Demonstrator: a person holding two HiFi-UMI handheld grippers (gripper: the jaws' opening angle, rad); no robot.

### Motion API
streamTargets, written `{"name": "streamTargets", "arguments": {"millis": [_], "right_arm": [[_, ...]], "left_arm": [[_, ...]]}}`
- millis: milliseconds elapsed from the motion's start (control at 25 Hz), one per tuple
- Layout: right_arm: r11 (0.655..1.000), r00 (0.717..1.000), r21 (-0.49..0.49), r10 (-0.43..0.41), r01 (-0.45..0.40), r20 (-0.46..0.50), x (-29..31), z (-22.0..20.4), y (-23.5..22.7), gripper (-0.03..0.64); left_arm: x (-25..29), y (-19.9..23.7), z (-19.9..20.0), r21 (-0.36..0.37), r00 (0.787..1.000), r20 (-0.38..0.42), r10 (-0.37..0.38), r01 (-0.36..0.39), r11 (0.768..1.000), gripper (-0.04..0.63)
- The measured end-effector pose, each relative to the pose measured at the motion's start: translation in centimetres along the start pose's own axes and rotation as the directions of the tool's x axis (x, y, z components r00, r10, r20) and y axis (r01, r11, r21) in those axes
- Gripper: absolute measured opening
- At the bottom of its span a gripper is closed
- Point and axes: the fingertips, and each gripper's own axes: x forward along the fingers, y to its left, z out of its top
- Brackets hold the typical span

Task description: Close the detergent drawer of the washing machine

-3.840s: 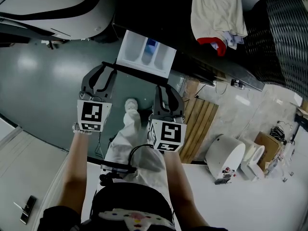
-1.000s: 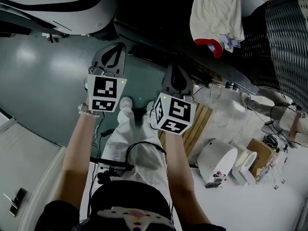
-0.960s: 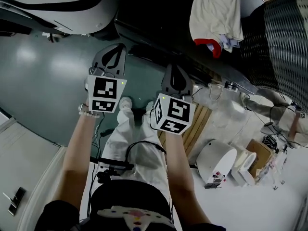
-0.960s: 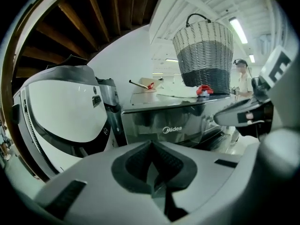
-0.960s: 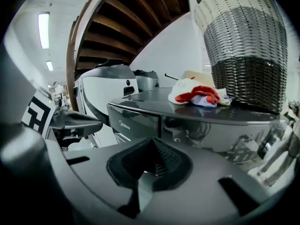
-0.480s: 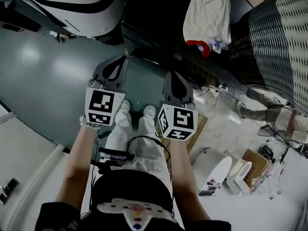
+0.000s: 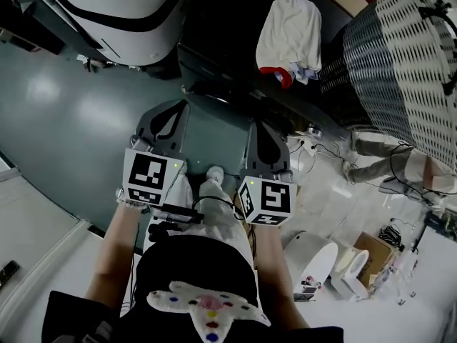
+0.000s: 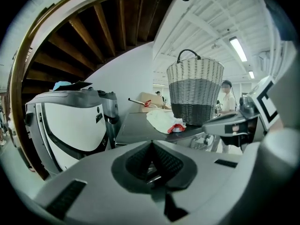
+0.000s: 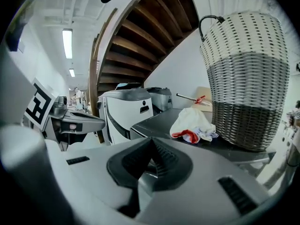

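Hovering empty with jaws together, left gripper and right gripper face the washing machine. Its detergent drawer, seemingly flush already, should slide lightly under a flat push on its stiff front.

Person from above: black short-sleeved top with a white patch of coloured dots; white trousers; white shoes; black cable looped at the waist. Grey left gripper and right gripper each bear a black-and-white marker cube.

Frame L: green floor open, free passage. Upper R: wicker basket & cloth obstruct washer top; person at R edge.
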Motion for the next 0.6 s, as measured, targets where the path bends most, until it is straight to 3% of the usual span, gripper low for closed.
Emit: {"name": "streamTargets", "arguments": {"millis": [360, 600], "right_arm": [[0.997, 0.996, -0.049, 0.069, -0.066, 0.063, -2.9, 3.9, 0.5, 0.005], [0.992, 0.987, -0.072, 0.112, -0.104, 0.117, -4.1, 6.7, 1.2, 0.005]], "left_arm": [[-3.4, -2.4, 3.5, 0.062, 0.998, 0.048, -0.042, 0.039, 0.997, 0.012], [-5.4, -2.2, 5.5, 0.062, 0.997, 0.082, -0.011, 0.006, 0.998, 0.012]]}}
